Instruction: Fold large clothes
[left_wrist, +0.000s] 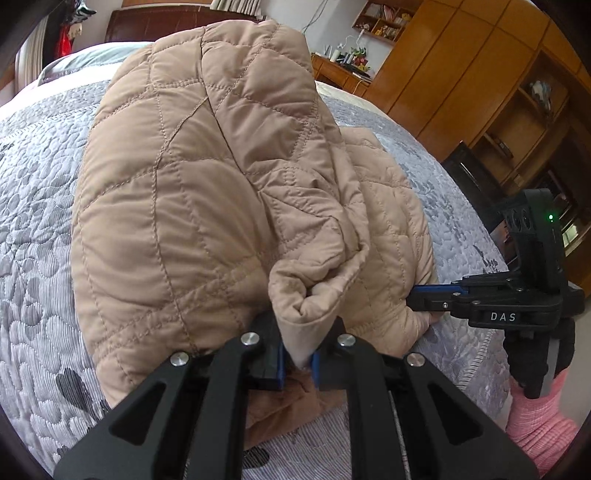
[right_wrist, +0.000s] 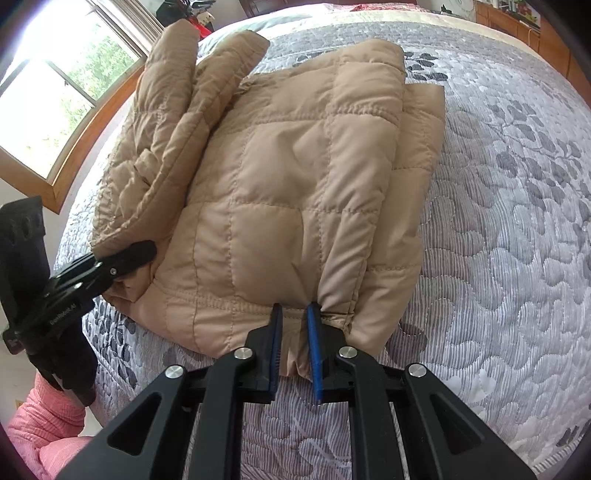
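Note:
A tan quilted jacket (right_wrist: 295, 177) lies partly folded on the bed; it also fills the left wrist view (left_wrist: 192, 192). My left gripper (left_wrist: 297, 354) is shut on a bunched fold of the jacket's edge and holds that part raised; it shows in the right wrist view (right_wrist: 140, 251) at the jacket's left corner. My right gripper (right_wrist: 295, 314) is shut on the jacket's near hem, the fabric pinched between its blue pads; it shows in the left wrist view (left_wrist: 413, 295) at the jacket's right edge.
The bed has a grey leaf-patterned quilt (right_wrist: 498, 221). A window (right_wrist: 55, 92) is at the far left. Wooden cabinets (left_wrist: 480, 92) and a desk stand beyond the bed. A pink sleeve (left_wrist: 535, 424) is by the bed's edge.

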